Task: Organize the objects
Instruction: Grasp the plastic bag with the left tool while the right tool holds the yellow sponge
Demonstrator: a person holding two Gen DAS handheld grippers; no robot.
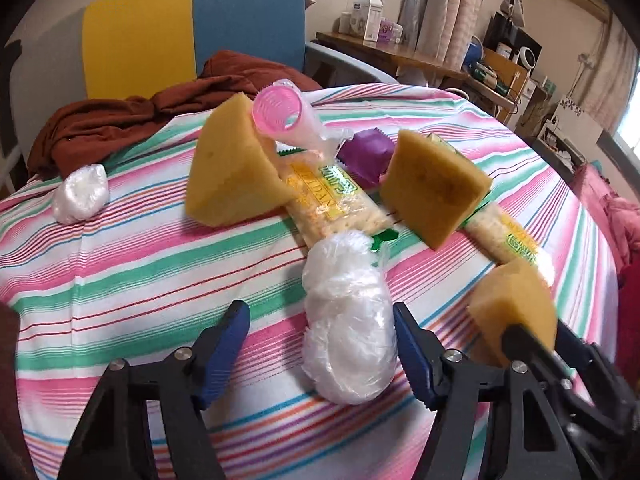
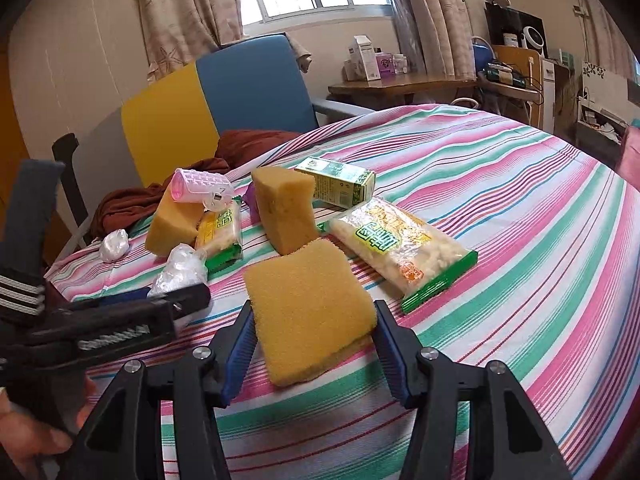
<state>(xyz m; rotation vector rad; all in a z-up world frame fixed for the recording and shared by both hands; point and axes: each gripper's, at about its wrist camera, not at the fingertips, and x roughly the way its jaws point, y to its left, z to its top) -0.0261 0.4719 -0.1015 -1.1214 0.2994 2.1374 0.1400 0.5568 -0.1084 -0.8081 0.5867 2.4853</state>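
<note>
On the striped tablecloth (image 1: 120,272), the left gripper (image 1: 320,344) sat about half open around a crinkled white plastic bundle (image 1: 348,320). Its right pad touched the wrap; its left pad stood clear, so no real grip yet. That bundle looked feather-light, soft and slippery. It would squash and slide, so my call was to pinch it across its fat middle, not the loose film at the top.

Moving right, the right gripper (image 2: 314,348) had its pads against both sides of a flat yellow sponge (image 2: 308,308), the front edge raised off the cloth. The sponge read as light, springy and grippy, and the side edges looked the right place to hold it. Too hard a squeeze would only fold it.

Beyond stood two more sponge blocks, a pink roller (image 2: 202,190), cracker packets (image 2: 404,248) and a small green carton (image 2: 336,184), all close together.
</note>
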